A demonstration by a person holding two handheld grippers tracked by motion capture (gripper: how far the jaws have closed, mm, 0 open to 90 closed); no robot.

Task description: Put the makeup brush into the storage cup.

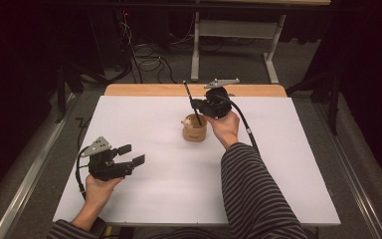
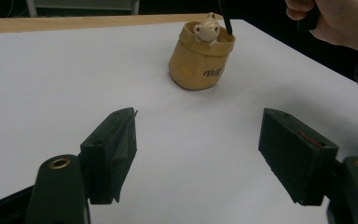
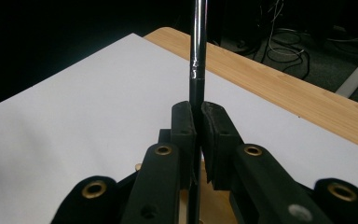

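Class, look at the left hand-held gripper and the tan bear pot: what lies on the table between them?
Nothing: in the left gripper view, only bare white table lies between the left hand-held gripper and the bear pot.

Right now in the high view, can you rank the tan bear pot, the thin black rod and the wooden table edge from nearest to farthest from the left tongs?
1. Tan bear pot, mid-table, up and right of the left tongs.
2. Thin black rod, clamped in the right tongs, rising out of the pot.
3. Wooden table edge, along the far side.
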